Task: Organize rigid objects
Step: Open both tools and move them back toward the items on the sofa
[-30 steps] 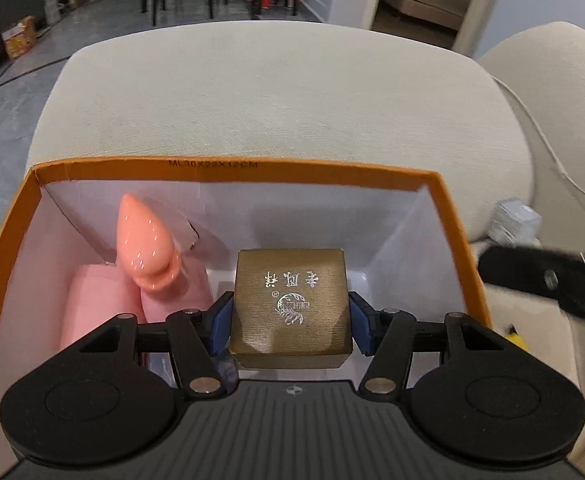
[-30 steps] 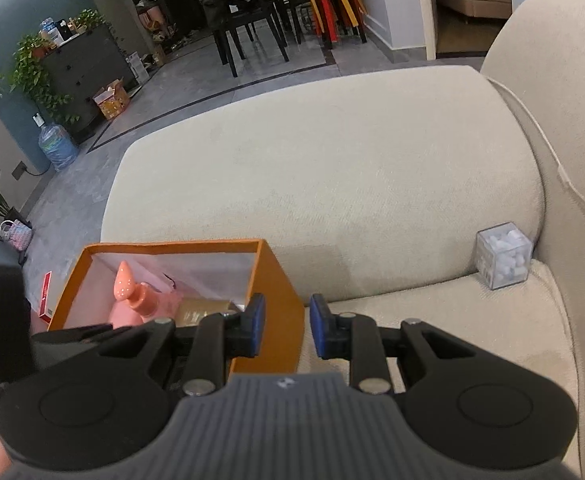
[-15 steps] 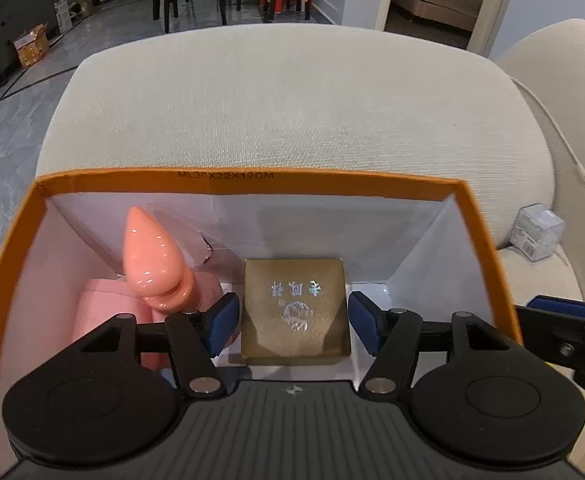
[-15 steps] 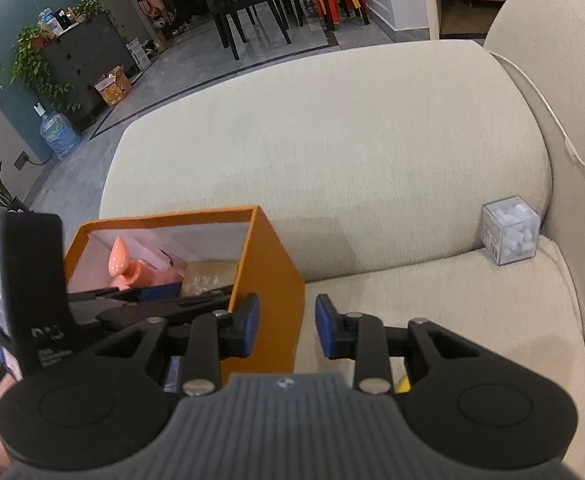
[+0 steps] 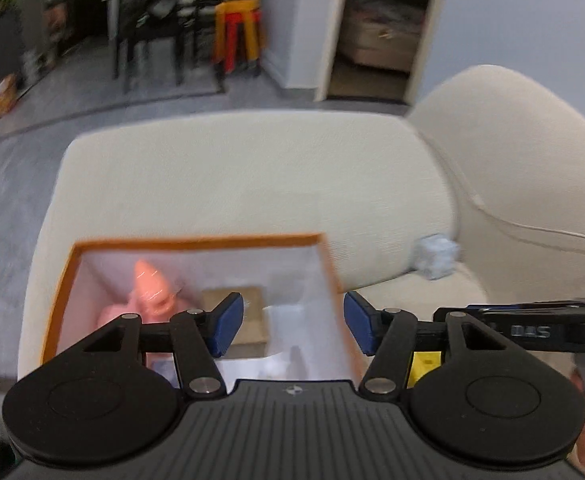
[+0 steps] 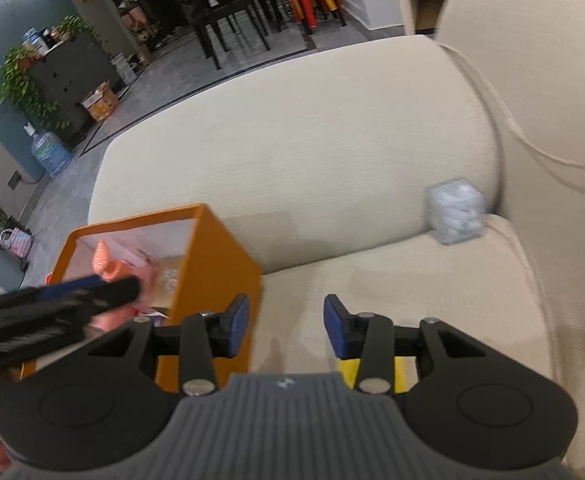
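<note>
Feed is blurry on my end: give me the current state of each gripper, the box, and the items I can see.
left gripper: open, empty, above the box.
right gripper: open, empty, over the sofa seat.
orange box: open-topped, upright.
gold box: lying inside the orange box.
pink toy: inside the orange box, tip up.
clear cube: on the sofa seat, outside the orange box.
</note>
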`<state>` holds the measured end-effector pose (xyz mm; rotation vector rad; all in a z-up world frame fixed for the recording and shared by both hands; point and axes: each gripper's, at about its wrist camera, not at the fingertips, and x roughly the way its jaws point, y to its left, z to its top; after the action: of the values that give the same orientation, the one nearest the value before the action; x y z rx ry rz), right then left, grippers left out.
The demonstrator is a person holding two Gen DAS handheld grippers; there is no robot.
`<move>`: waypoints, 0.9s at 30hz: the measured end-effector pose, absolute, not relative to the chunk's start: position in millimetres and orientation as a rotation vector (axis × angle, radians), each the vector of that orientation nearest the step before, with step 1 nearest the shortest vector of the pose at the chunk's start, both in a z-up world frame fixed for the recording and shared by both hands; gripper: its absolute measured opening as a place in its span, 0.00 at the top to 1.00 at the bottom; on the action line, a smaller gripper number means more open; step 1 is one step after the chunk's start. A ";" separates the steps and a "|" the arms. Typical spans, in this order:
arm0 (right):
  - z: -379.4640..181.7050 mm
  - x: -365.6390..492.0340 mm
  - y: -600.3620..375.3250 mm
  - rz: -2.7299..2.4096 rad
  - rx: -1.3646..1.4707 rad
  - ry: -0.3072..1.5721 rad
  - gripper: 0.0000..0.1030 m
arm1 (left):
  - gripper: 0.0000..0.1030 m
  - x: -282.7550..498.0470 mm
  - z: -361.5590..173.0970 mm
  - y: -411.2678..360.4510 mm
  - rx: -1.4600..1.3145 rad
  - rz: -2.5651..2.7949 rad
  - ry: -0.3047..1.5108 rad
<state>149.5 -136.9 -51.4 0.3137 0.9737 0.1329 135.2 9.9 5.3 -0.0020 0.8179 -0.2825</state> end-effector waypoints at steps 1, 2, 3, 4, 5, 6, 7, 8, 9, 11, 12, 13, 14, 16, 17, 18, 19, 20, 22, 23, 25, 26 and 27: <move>-52.4 146.2 -144.1 0.116 0.311 0.975 0.60 | 0.34 133.4 8.3 2.8 0.005 -0.318 0.814; -53.7 142.7 -151.5 0.098 0.309 0.977 0.60 | 0.34 132.7 8.9 -6.0 0.007 -0.347 0.814; -55.5 139.2 -159.8 0.079 0.308 0.983 0.60 | 0.34 131.9 9.0 -14.5 0.012 -0.379 0.816; -57.4 136.1 -167.3 0.067 0.308 0.990 0.60 | 0.35 131.2 8.1 -24.4 0.026 -0.411 0.819; -58.9 133.4 -173.4 0.058 0.306 0.997 0.60 | 0.35 130.3 5.3 -36.2 0.047 -0.439 0.823; -60.6 131.0 -180.4 0.051 0.302 1.004 0.61 | 0.35 129.8 2.1 -46.9 0.071 -0.458 0.829; -61.9 128.0 -185.2 0.044 0.296 1.007 0.61 | 0.35 129.1 -2.2 -58.6 0.099 -0.476 0.838; -63.4 124.8 -190.6 0.036 0.288 1.011 0.61 | 0.35 128.2 -6.6 -69.3 0.124 -0.495 0.848; -65.8 121.2 -194.6 0.029 0.285 1.015 0.61 | 0.35 126.1 -11.9 -81.3 0.148 -0.517 0.862; -68.1 116.7 -203.3 0.023 0.287 1.020 0.61 | 0.35 127.7 -25.9 -98.4 0.166 -0.531 0.911; -69.2 114.2 -207.6 0.018 0.287 1.019 0.61 | 0.35 130.5 -34.1 -105.9 0.152 -0.513 0.948; -70.6 112.4 -211.1 0.011 0.284 1.018 0.61 | 0.35 133.4 -40.3 -110.9 0.128 -0.488 0.980; -71.4 110.8 -213.9 0.003 0.279 1.016 0.61 | 0.35 137.0 -46.8 -115.3 0.098 -0.460 1.010; -75.4 107.9 -221.2 -0.007 0.278 1.013 0.61 | 0.35 141.0 -59.0 -122.5 0.042 -0.415 1.043; -78.1 106.9 -224.2 -0.010 0.283 1.013 0.61 | 0.34 143.7 -64.2 -126.5 0.026 -0.390 1.047; -80.9 106.3 -227.8 -0.011 0.291 1.015 0.61 | 0.34 145.1 -69.6 -131.1 0.023 -0.359 1.052; -83.7 105.6 -231.0 -0.013 0.299 1.017 0.61 | 0.32 145.6 -72.8 -134.7 0.029 -0.344 1.054; -86.4 105.7 -233.7 -0.015 0.303 1.018 0.61 | 0.32 147.0 -78.4 -137.8 0.035 -0.329 1.054; -90.9 104.0 -238.9 -0.025 0.297 1.009 0.61 | 0.32 151.1 -90.5 -140.4 0.032 -0.275 1.070; -92.9 103.1 -240.3 -0.033 0.287 1.004 0.61 | 0.32 152.0 -95.5 -136.7 0.027 -0.254 1.083; -98.1 101.4 -245.5 -0.043 0.305 1.003 0.60 | 0.32 155.9 -105.7 -139.7 0.022 -0.220 1.107; -98.9 101.9 -248.2 -0.033 0.331 1.001 0.61 | 0.32 156.0 -108.7 -140.0 0.023 -0.209 1.113; -99.1 102.0 -249.4 -0.022 0.347 0.994 0.61 | 0.31 157.1 -112.2 -141.1 0.026 -0.199 1.116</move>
<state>102.0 -249.4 -99.1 0.3472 0.9943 -0.0223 157.1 -141.1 -112.2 0.0259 1.1155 -0.1986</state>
